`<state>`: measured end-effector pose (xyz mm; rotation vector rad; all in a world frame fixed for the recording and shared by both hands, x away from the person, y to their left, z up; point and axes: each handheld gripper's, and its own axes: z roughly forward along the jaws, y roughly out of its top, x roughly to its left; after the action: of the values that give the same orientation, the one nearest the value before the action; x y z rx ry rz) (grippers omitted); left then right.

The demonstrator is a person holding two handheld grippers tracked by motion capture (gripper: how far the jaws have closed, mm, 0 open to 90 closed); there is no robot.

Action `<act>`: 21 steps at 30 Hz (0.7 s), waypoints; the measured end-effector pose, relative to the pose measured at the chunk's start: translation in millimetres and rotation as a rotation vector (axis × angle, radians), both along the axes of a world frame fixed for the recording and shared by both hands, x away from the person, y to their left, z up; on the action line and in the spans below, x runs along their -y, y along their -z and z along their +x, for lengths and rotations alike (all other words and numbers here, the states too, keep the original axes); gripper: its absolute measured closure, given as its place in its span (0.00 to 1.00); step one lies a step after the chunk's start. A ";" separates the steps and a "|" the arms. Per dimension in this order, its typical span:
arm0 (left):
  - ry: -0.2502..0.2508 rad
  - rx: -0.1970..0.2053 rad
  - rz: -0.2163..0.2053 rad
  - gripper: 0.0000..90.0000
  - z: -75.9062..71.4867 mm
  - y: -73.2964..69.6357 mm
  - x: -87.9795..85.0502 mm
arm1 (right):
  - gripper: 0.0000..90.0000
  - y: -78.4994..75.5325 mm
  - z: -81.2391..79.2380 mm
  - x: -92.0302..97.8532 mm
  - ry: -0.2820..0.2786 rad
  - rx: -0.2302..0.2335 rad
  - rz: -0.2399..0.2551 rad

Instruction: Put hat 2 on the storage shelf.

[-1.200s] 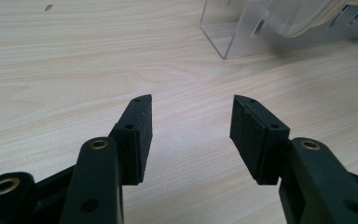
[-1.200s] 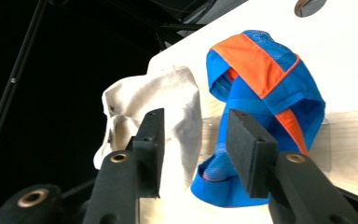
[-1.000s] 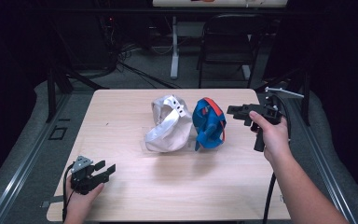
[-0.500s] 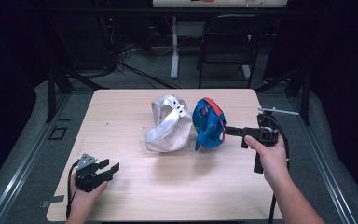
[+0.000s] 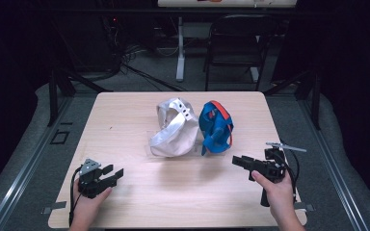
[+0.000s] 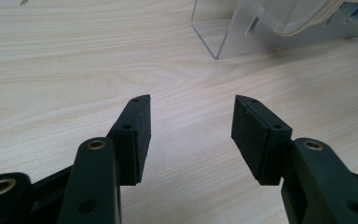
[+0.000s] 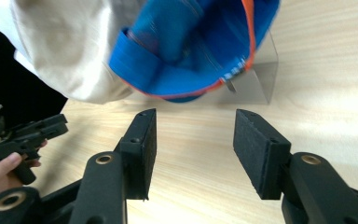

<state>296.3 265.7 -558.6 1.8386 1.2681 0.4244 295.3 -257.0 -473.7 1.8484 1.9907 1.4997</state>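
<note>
Centrally on the light wooden desk point(image 5: 125, 134) stand two caps side by side, a white cap point(image 5: 173, 130) and a blue cap point(image 5: 215, 127) with an orange trim, touching or nearly touching one another. Each appears to rest on a clear plastic stand point(image 6: 223, 32), whose transparent base and upright show in the left gripper view and behind the blue cap point(image 7: 191, 51) in the right gripper view.

Right gripper point(image 5: 236, 161): held in the person's right hand point(image 5: 275, 185) near the desk's right front, just short of the blue cap, and pointed toward it. Its jaws have just been opening and now stand wide apart, with nothing between the pads point(image 7: 256, 149); bare desk wood shows in the gap. In its own view point(image 7: 193, 147) the blue cap hangs close ahead and the white cap point(image 7: 60, 51) lies to that view's left.

Left gripper point(image 5: 115, 174): held in the person's left hand point(image 5: 89, 199) at the desk's left front corner, well apart from both caps. Its jaws are moderately wide and empty, and only wood grain lies between them in its own view point(image 6: 191, 126). It also appears at the left edge of the right gripper view point(image 7: 51, 126).

Behind the desk, a dark chair point(image 5: 236, 53) and cables on the floor.
</note>
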 end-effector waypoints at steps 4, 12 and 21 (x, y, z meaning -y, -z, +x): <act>0.000 -0.001 -0.001 0.53 0.1 0.6 0.9 | 0.55 18.2 -8.3 0.7 0.014 0.008 -0.017; 0.002 -0.002 0.000 0.53 0.4 1.0 0.4 | 0.55 47.4 -16.4 -3.3 0.008 0.041 -0.105; 0.004 -0.001 -0.003 0.53 0.4 1.0 0.8 | 0.53 69.9 -23.1 -6.7 0.019 0.072 -0.129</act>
<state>296.7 264.8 -559.6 1.8389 1.2649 0.4197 272.2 -250.3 -543.6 1.7339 1.9813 1.3760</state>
